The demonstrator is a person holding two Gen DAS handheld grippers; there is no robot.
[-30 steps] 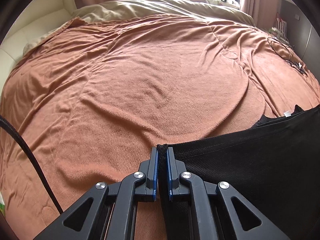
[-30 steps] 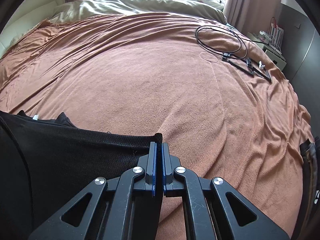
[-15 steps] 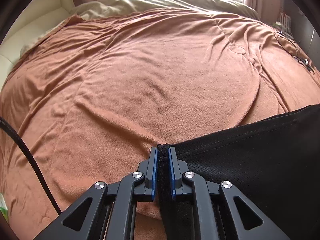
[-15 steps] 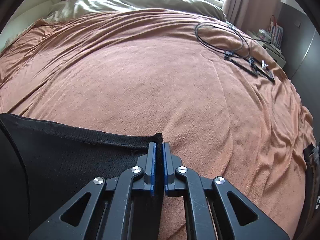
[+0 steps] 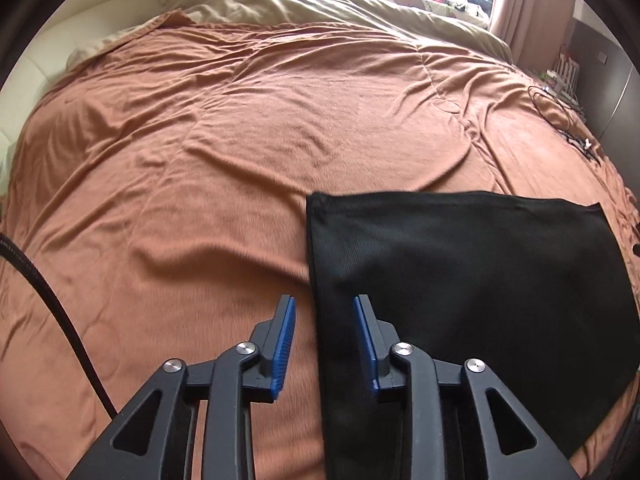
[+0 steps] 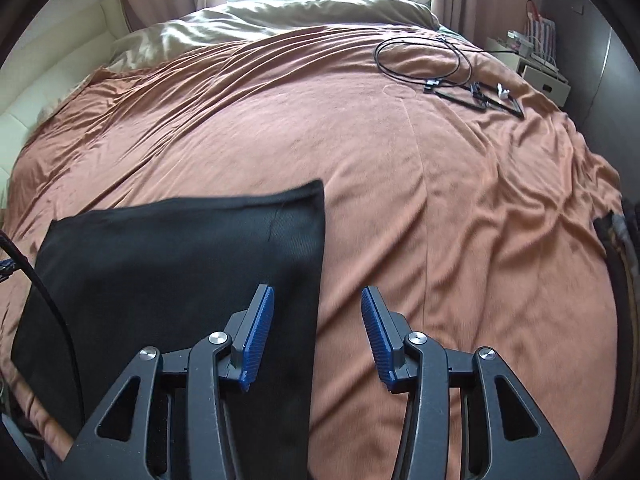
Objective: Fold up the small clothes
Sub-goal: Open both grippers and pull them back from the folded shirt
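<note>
A black garment point(image 5: 460, 272) lies folded flat as a rough rectangle on the rust-brown blanket point(image 5: 224, 152). In the left wrist view my left gripper point(image 5: 324, 304) hovers over the garment's left edge; its jaws are opening and the pads touch no cloth. In the right wrist view the same black garment point(image 6: 176, 264) lies at the lower left on the blanket point(image 6: 460, 208). My right gripper point(image 6: 318, 296) hangs above its right edge, jaws opening, blue pads apart with nothing pressed between them.
Black cables and a small frame point(image 6: 476, 90) lie on the blanket's far right. A beige duvet point(image 6: 280, 20) is bunched at the far end under a window. A white nightstand point(image 6: 540, 76) stands right of the bed. A black cable point(image 5: 44, 296) hangs at the left.
Both grippers let go of the garment's corners and drew back. The black cloth, held taut before, now lies flat and folded on the blanket.
</note>
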